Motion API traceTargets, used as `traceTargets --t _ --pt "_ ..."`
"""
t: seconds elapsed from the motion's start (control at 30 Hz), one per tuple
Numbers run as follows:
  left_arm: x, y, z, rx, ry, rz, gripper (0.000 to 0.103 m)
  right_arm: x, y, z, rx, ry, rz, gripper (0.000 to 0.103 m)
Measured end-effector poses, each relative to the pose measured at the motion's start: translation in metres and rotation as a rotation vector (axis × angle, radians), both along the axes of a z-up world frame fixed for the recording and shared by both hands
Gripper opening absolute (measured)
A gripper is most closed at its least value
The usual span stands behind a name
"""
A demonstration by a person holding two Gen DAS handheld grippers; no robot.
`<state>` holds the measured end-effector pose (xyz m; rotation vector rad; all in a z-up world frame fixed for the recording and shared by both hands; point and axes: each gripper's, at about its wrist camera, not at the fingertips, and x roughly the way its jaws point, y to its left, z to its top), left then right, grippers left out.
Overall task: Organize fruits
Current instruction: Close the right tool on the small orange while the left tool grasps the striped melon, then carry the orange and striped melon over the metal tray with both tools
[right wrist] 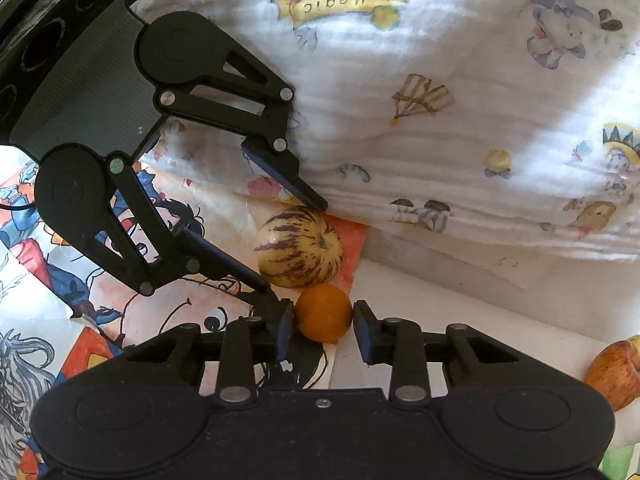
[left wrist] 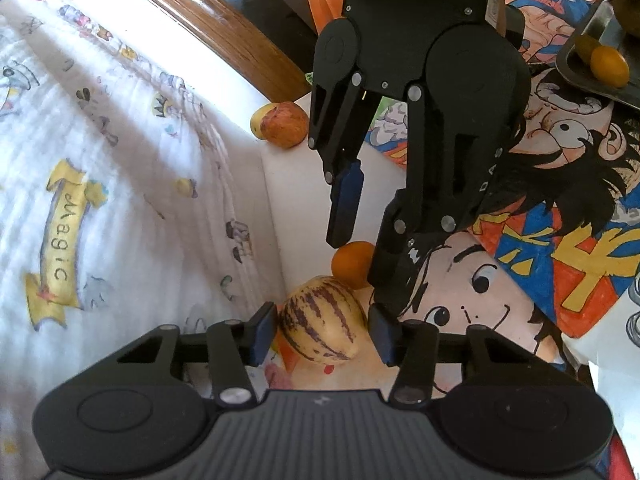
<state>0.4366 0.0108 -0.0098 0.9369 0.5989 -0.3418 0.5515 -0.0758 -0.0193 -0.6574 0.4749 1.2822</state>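
A cream melon with purple stripes (left wrist: 322, 320) lies on the cartoon-print cloth beside the white blanket. My left gripper (left wrist: 322, 330) is open with its pads on either side of the melon, a small gap at each side. A small orange (right wrist: 323, 312) lies just beyond the melon. My right gripper (right wrist: 323, 330) is open around the orange, the left pad touching or nearly touching it. In the left wrist view the right gripper (left wrist: 360, 240) comes down from above onto the orange (left wrist: 352, 264). In the right wrist view the left gripper (right wrist: 294, 240) straddles the melon (right wrist: 298, 246).
A red-yellow apple (left wrist: 282, 124) lies farther along the blanket edge; it also shows in the right wrist view (right wrist: 616, 372). A metal tray (left wrist: 592, 76) at the top right holds an orange fruit (left wrist: 610, 66). A white printed blanket (left wrist: 120, 180) fills the left. A wooden rim (left wrist: 224, 28) curves behind.
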Motion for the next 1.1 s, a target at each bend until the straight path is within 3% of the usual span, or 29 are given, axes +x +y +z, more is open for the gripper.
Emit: traceTargets --t 0.3,0.47,0.67,0.9,1.1 --pt "0.001 -0.003 -0.003 -0.006 -0.01 0.027 0.052 -0.008 -0.008 0.0 -0.011 -0.008 -0.039 0.033" --pt "0.002 0.0 0.008 -0.128 0.04 0.113 0.052 -0.016 -0.023 0.01 0.029 0.051 -0.073 0.033" --pt "0.0 0.006 0.02 -0.306 0.12 0.212 0.052 -0.023 -0.031 0.004 -0.049 0.047 -0.071 0.033" --pt "0.01 0.011 0.022 -0.368 0.122 0.244 0.053 -0.014 -0.035 0.002 -0.019 0.087 -0.098 0.033" --pt "0.013 0.003 0.018 -0.38 0.09 0.216 0.053 -0.012 -0.035 -0.004 -0.013 0.102 -0.088 0.034"
